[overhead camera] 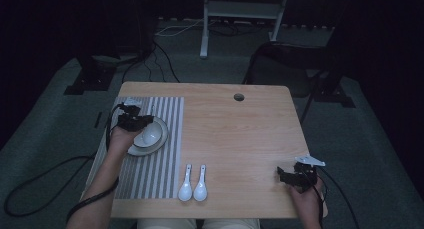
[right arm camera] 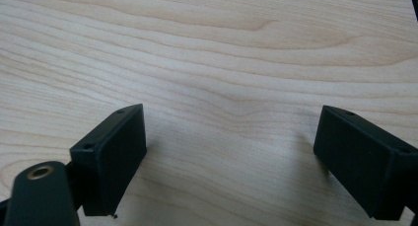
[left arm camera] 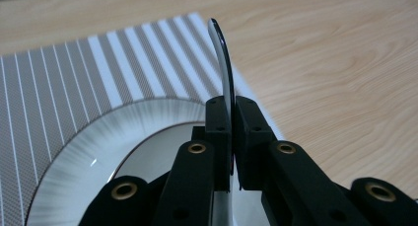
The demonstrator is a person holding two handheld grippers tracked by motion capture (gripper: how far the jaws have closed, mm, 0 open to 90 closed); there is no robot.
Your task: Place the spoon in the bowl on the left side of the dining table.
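Pinching the thin rim of a small white bowl (overhead camera: 151,134), my left gripper (overhead camera: 141,121) has its two black jaws closed tight on the porcelain. In the left gripper view the wall of the bowl (left arm camera: 226,83) runs edge-on between the pads as a slim, glossy curve with a dark line along its lip, rising past the jaw tips. The bowl is round and smooth, and it sits over a wider white plate (overhead camera: 161,141), whether resting on it or lifted just clear I cannot tell. The plate (left arm camera: 93,142) has a broad flat rim with fine grey radial streaks and a thin dark ring where the rim meets the well. Plate and bowl lie on a woven placemat (overhead camera: 165,159) of grey and white stripes, with a fine mesh texture showing in the grey bands (left arm camera: 59,78). I cannot see anything inside the bowl or the plate from these angles.

Two white ceramic spoons (overhead camera: 193,184) lie side by side on the bare wood just beside the placemat's right edge, bowls toward me, handles pointing away, near each other.

My right gripper (overhead camera: 290,175) rests low over the pale wooden table (overhead camera: 240,134) at its near right part, well apart from the crockery. Its jaws stand wide apart with nothing between them, above smooth, light wood grain (right arm camera: 231,88).
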